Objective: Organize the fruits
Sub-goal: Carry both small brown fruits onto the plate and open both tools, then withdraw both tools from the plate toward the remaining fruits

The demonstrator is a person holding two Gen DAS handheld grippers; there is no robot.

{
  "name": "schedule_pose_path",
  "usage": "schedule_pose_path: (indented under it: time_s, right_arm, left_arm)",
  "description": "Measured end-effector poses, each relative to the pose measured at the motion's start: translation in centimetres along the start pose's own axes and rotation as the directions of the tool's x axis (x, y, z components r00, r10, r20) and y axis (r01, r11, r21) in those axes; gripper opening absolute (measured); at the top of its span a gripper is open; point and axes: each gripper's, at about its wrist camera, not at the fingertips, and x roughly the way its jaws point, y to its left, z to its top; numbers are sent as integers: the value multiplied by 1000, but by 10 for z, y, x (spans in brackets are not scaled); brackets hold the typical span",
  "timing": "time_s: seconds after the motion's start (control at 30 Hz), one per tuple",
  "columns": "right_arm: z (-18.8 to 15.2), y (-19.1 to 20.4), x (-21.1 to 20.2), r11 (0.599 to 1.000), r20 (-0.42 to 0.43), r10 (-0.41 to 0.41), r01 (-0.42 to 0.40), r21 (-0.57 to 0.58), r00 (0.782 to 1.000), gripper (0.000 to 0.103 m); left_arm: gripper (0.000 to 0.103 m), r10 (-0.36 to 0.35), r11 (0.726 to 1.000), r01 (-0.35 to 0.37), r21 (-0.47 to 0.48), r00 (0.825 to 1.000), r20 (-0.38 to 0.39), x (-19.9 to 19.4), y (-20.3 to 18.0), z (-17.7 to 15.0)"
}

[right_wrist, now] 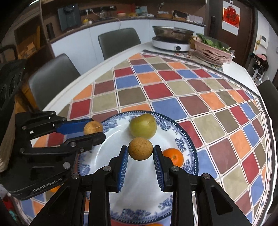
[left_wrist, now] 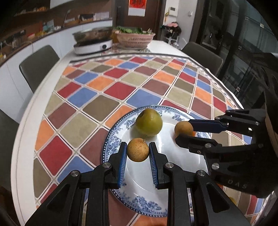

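The left gripper (left_wrist: pixel 138 153) is closed on a small round brown fruit (left_wrist: pixel 138 149), its blue ribbed pads pressing each side, and holds it just above the blue-and-white plate (left_wrist: pixel 111 139). The right gripper (right_wrist: pixel 140 153) grips a second brown fruit (right_wrist: pixel 140 148) the same way over the same plate. Both fruits are close to spherical, so no long axis can be told; the left one shows a small stem nub at its upper right, and the right one is speckled with no stem in sight. A green pear-like fruit (left_wrist: pixel 148 122) lies on the plate beyond both grippers, its dimpled end turned up and to the left in the left wrist view. The plate sits on a checked cloth (left_wrist: pixel 104 90) of red, blue, orange and olive squares covering a white table (left_wrist: pixel 22 132). Only the right wrist view shows a mandarin (right_wrist: pixel 173 156) on the plate, just right of the right gripper's finger; in the left view only a sliver of orange peeks past the right gripper. The left gripper's body reads "GenRobot.AI" in the right view; the right gripper's body shows faint letters "DAS" in the left. A red paper character hangs on the far door (right_wrist: pixel 230 15). Further along the table stand a metal pan on a white cooker (left_wrist: pixel 93 46) and a pink basket (left_wrist: pixel 134 39) of greens.
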Motion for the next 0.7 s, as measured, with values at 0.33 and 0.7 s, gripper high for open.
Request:
schedule_pose_path:
  time_s: [0.33, 0.7]
  right_arm:
    - [2, -6, 20, 1000, -33, 2, -2, 2, 999, 31]
    - [-1, -13, -5, 999, 12, 3, -3, 47, 1000, 32]
  left_arm:
    - [28, 22, 1000, -21, 8, 998, -53, 20, 4, 6]
    - [32, 53, 998, -53, -15, 998, -20, -14, 0, 6]
